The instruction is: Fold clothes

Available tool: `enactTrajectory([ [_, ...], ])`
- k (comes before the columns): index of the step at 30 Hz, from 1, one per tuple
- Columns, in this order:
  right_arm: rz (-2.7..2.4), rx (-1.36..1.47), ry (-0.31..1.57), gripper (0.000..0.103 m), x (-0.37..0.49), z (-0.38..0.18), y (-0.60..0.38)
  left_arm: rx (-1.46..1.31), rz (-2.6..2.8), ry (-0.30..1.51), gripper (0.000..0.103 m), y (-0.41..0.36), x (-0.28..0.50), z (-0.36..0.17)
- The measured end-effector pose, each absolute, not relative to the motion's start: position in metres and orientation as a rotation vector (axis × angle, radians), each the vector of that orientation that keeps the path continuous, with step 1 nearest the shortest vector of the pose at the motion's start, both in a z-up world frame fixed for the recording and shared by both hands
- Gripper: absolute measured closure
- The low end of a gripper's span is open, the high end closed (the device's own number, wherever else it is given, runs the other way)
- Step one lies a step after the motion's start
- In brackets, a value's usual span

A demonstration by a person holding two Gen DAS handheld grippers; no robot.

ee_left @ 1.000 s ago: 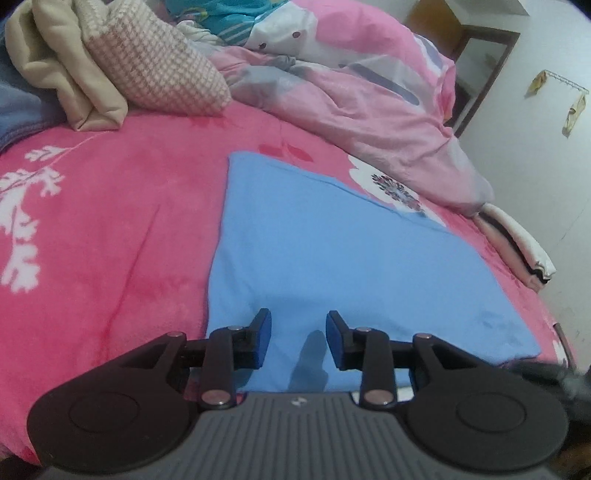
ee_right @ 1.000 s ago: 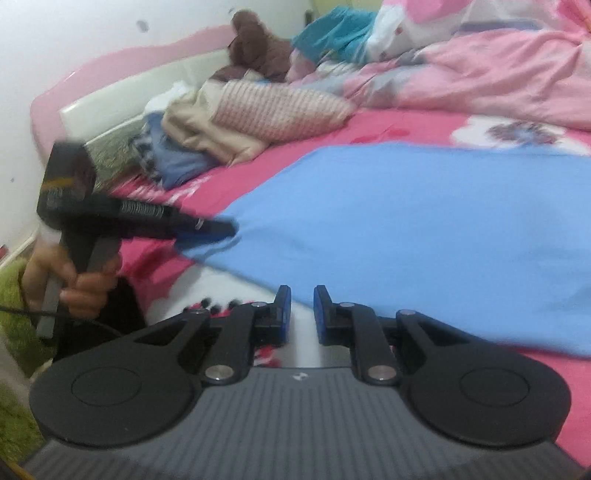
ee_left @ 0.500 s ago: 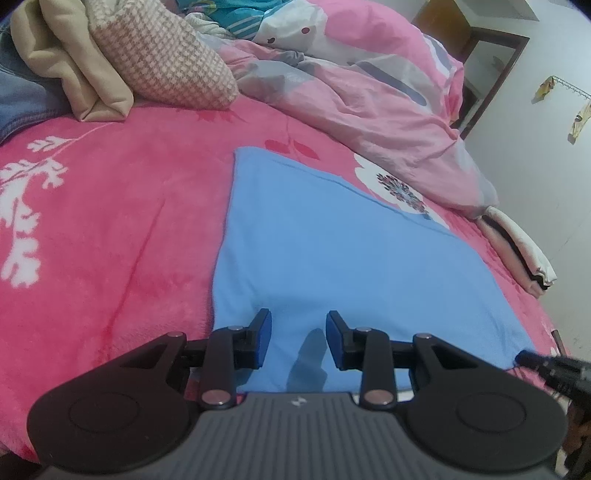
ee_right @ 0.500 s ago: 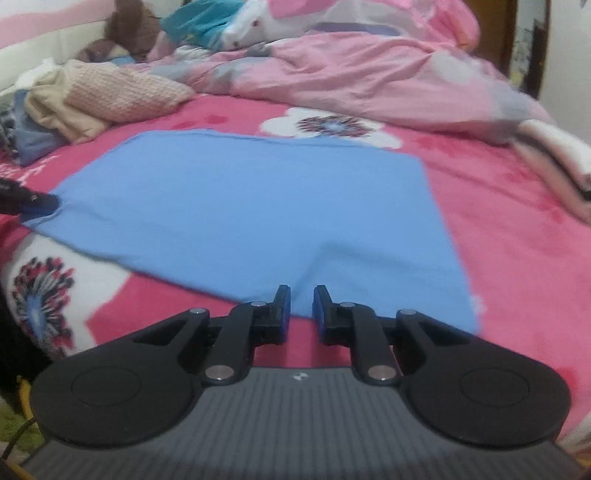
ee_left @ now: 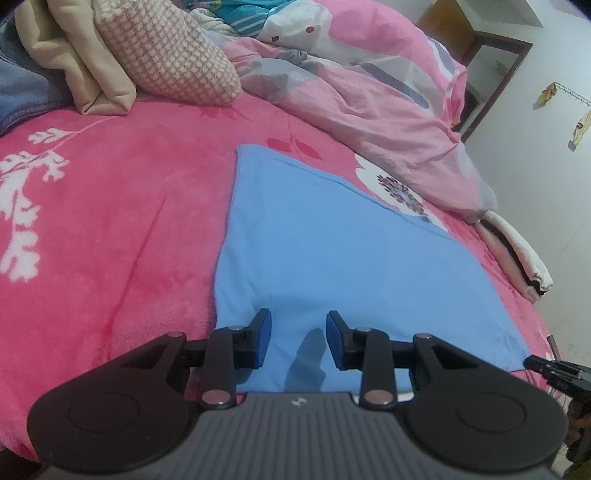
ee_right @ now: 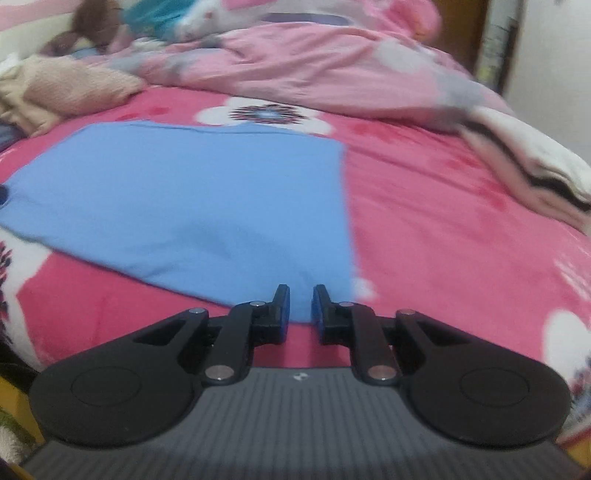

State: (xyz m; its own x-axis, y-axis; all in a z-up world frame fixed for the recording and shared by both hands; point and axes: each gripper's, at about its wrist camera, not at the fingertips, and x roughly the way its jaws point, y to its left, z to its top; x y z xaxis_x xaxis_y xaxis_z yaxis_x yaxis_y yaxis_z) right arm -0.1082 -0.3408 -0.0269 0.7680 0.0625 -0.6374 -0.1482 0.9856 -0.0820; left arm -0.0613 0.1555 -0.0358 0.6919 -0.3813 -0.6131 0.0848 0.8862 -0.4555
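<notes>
Though stamped pale at the middle of each grey ribbed housing (ee_left: 295, 424), too small to read as any brand. Same small emblem in the right wrist view, blurred.

Spread flat across a hot-pink fleece blanket (ee_left: 110, 229) printed with white sprigs and white flowers: the blue cloth (ee_left: 351, 258), one layer, smooth, filling the centre and lower right of the left wrist view. Filling the left half of the right wrist view too (ee_right: 184, 192), with its near corner at bottom centre.

Left gripper (ee_left: 298, 338) at the bottom of its frame, over the near edge of the blue cloth, blue pads well apart, gripping nothing. Right gripper (ee_right: 300, 310) at bottom centre of its own frame, at that near corner, pads drawn almost together with a narrow slit left, pinching nothing. Cannot tell whether either touches the fabric.

Heaped along the top of the left view: a rumpled pink quilt (ee_left: 369, 110) with grey and white patches. At upper left, a pile of clothes: a houndstooth piece (ee_left: 166, 51), a beige garment (ee_left: 92, 62) and denim (ee_left: 18, 92) at the very edge. At the right edge of the bed, a folded cream and pink stack (ee_left: 524, 266). Beyond, at upper right, a white wall (ee_left: 535, 166), dark wooden furniture (ee_left: 491, 74) and a hook rail with yellowish items (ee_left: 576, 125). At top left of the right view, a brown plush toy (ee_right: 92, 29), blurred.
</notes>
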Motion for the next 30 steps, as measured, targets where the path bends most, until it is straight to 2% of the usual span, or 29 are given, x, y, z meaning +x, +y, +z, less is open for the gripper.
enactTrajectory([
  [6,0.351,-0.155,0.632,0.091,-0.076,-0.024,-0.308,-0.412,-0.258,0.770,0.069,0.154,-0.063,-0.035],
  [8,0.383,-0.177,0.684,0.091,-0.067,-0.034,-0.307,-0.411,-0.257,0.771,0.069,0.154,-0.063,-0.034],
  [15,0.213,-0.144,0.749,0.090,-0.104,-0.022,-0.370,-0.415,-0.264,0.776,0.069,0.155,-0.062,-0.035],
  [19,0.303,-0.038,0.631,0.089,-0.102,-0.004,-0.367,-0.420,-0.254,0.780,0.069,0.154,-0.061,-0.034],
  [25,0.542,-0.140,0.645,0.090,-0.068,-0.028,-0.309,-0.403,-0.247,0.787,0.064,0.150,-0.060,-0.033],
  [27,0.559,-0.199,0.675,0.092,-0.071,-0.039,-0.307,-0.406,-0.250,0.788,0.064,0.151,-0.059,-0.033],
  [30,0.518,-0.094,0.693,0.092,-0.086,-0.038,-0.341,-0.414,-0.256,0.787,0.064,0.152,-0.059,-0.034],
])
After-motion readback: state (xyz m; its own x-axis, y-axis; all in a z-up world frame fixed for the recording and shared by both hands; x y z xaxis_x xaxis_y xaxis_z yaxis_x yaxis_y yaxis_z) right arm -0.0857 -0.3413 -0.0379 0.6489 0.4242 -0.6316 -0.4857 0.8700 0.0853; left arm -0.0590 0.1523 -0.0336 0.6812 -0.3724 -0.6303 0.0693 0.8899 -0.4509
